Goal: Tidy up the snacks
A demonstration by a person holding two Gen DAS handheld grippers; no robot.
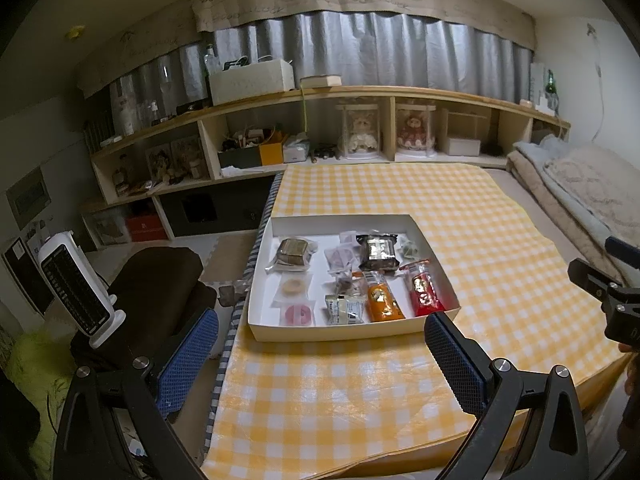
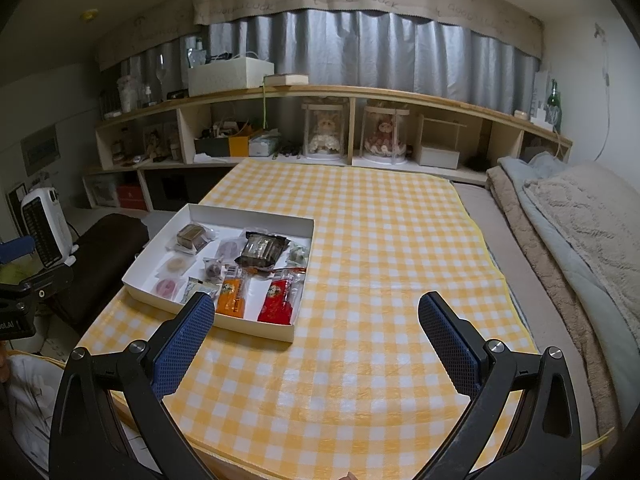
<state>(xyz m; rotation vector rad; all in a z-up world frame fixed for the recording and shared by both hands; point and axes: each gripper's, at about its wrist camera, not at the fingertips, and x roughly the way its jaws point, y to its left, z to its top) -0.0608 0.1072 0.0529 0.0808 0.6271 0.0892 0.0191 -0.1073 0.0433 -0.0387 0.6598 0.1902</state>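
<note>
Blue-padded fingers [image 2: 448,344] of the right gripper [image 2: 316,332] fill the bottom of the right wrist view, jaws spread wide and holding nothing, with only the yellow-and-white checked cloth [image 2: 360,280] between them; the left gripper [image 1: 320,356] stands the same way in its own view — jaws wide, empty — its left finger hanging past the cloth's edge over a brown cushion [image 1: 156,280], its right finger over the cloth just before the near right corner of the box.

Ahead of the left jaws, slightly right of their middle, lies the shallow white cardboard box [image 1: 332,332] on the cloth; from the right jaws it sits ahead and to the left, its near wall just beyond the left fingertip. Inside, along the near side: a red packet [image 2: 280,300], an orange packet [image 2: 234,294], a small pale wrapper [image 1: 346,308] and a round pink snack in clear film [image 1: 298,314]; farther in, a dark foil bag [image 2: 262,252], a brown block in clear wrap [image 1: 294,254] and a round tan biscuit [image 1: 292,286]; the snacks lie apart or only just overlapping.

Beyond the box runs a low wooden shelf [image 2: 360,92] with two dolls under clear covers [image 2: 326,132]; folded blankets [image 2: 580,216] lie far right of the right jaws; a white heater [image 1: 76,292] stands left of the left jaws.
</note>
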